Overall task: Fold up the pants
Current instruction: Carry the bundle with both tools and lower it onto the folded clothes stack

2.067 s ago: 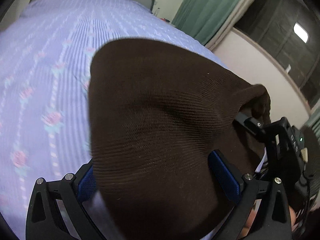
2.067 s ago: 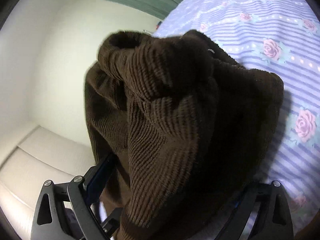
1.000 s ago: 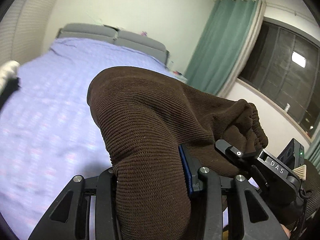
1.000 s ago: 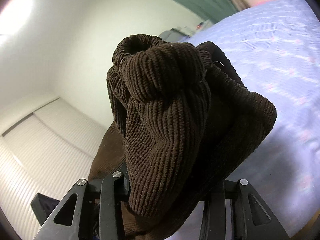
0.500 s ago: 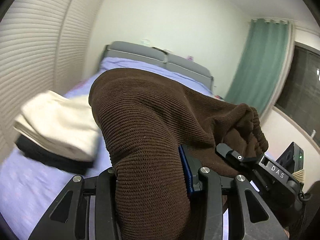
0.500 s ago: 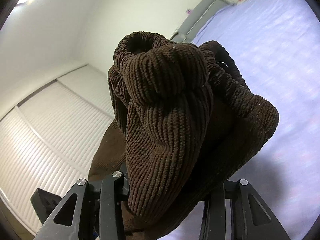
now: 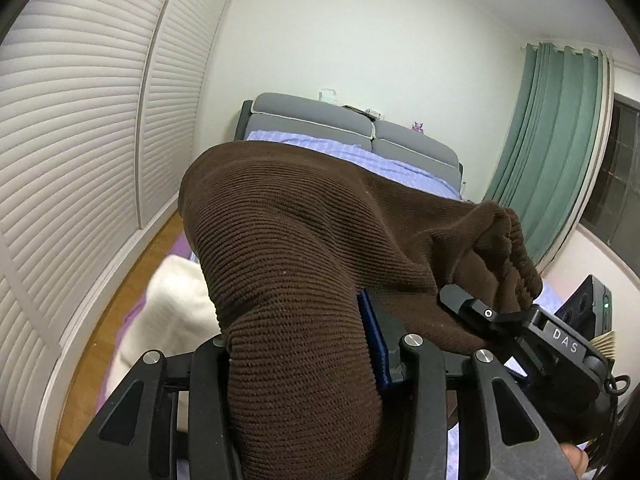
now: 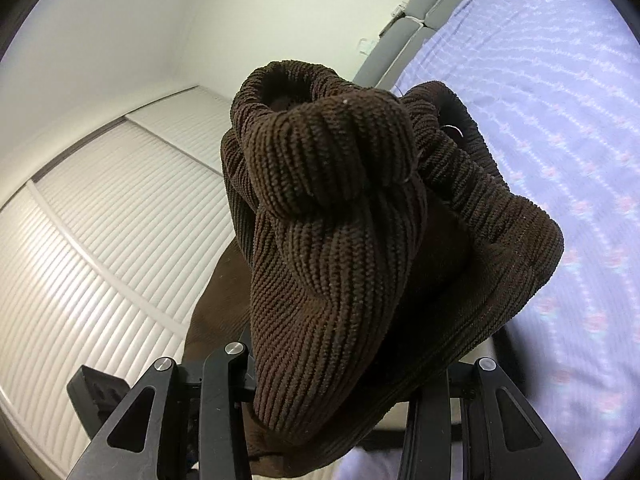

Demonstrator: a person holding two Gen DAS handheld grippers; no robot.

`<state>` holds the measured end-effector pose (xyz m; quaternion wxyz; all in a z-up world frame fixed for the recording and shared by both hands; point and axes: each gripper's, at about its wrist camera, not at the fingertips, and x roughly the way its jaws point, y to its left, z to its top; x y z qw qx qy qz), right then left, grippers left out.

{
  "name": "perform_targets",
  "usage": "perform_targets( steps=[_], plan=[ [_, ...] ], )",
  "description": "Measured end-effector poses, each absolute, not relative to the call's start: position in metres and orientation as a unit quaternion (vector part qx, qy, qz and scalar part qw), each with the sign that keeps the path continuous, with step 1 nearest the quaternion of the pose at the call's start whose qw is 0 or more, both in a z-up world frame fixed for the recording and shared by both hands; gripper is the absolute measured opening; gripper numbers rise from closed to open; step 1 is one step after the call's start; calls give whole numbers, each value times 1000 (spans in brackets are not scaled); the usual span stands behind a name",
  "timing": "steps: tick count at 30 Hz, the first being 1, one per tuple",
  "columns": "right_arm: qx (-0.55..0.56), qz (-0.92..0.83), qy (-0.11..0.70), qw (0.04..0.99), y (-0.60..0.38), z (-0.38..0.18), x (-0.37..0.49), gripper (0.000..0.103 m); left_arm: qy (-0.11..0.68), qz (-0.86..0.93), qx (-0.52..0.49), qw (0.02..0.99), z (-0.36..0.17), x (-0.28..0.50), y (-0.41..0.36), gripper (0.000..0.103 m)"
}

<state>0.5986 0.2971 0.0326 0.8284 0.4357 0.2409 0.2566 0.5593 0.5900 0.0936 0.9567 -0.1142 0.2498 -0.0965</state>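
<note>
Left wrist view: our left gripper (image 7: 304, 364) is clamped on a thick fold of the brown corduroy pants (image 7: 304, 248), which bulge up over the fingers and hide most of the lavender bed (image 7: 404, 168); the right gripper (image 7: 520, 332) appears at the right edge, touching the gathered waistband end. A cream folded garment (image 7: 176, 300) lies low at the left, near the louvred wardrobe doors (image 7: 80, 128), with the grey headboard (image 7: 352, 124) and green curtain (image 7: 552, 160) beyond. Right wrist view: our right gripper (image 8: 332, 384) is closed on the bunched, ribbed end of the pants (image 8: 340, 208), held in the air above the floral bedsheet (image 8: 560, 128). We judge the step in hand to be carrying the folded bundle toward the cream stack; to do it well, both grips should hold firm and travel together, so the layers do not slide apart, and release should wait until the bundle rests flat. Compared with two seconds ago, both sets of fingers have narrowed onto the cloth, and both cameras have swung from the bedsheet toward the wardrobe, bringing the cream garment into sight.
</note>
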Motion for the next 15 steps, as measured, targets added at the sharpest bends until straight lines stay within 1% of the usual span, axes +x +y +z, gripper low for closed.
perform_targets(
  steps=[4,7,10,11,13,15],
  plan=[
    [428,253,242,833,321,23,631,41,269,-96,-120,951,75,585,610,44],
    [420,242,242,840,352,9,635,41,280,-89,-116,949,66,599,621,45],
    [418,228,259,841,363,-6,637,41,306,-65,-122,942,41,614,632,48],
    [411,225,261,844,366,4,631,41,315,-63,-121,939,33,618,633,49],
    [379,226,268,856,374,-5,634,41,328,-62,-129,934,16,623,632,50],
    [372,228,281,855,378,-18,637,42,333,-52,-139,931,-2,627,632,52]
  ],
)
